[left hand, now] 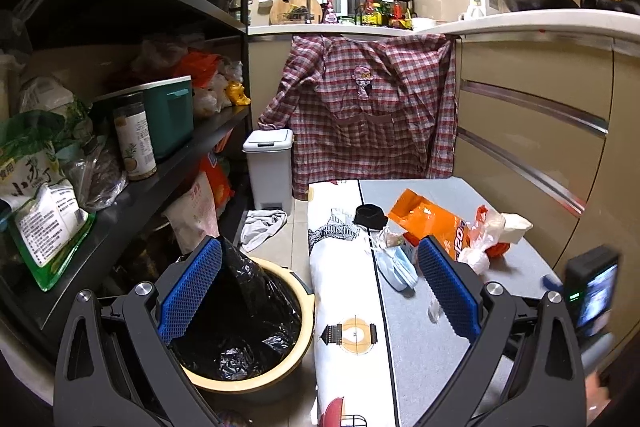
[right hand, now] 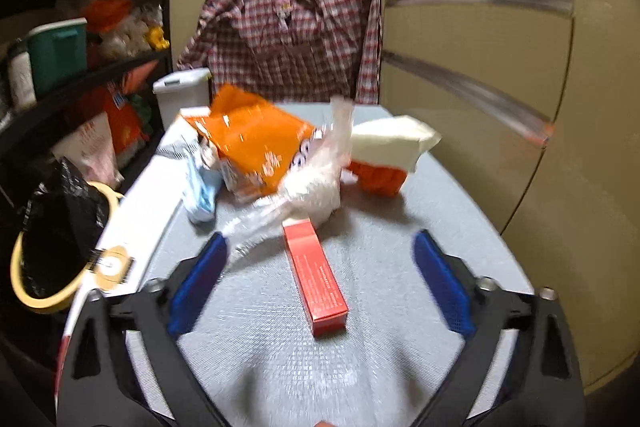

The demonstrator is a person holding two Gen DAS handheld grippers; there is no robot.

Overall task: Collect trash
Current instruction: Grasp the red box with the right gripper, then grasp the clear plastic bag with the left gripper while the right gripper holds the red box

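I am steering the right gripper [right hand: 320, 279] over the grey desk [right hand: 400, 267], its jaws standing wide and holding nothing. A slim red box [right hand: 316, 279] is lying flat on the desk between the blue pads, touching neither. Its long axis is running almost straight away from me, in line with the jaws, so closing would meet its long sides. The left gripper [left hand: 320, 291] is hanging open and empty over the gap between desk and lined bin [left hand: 240, 327], farther from the box.
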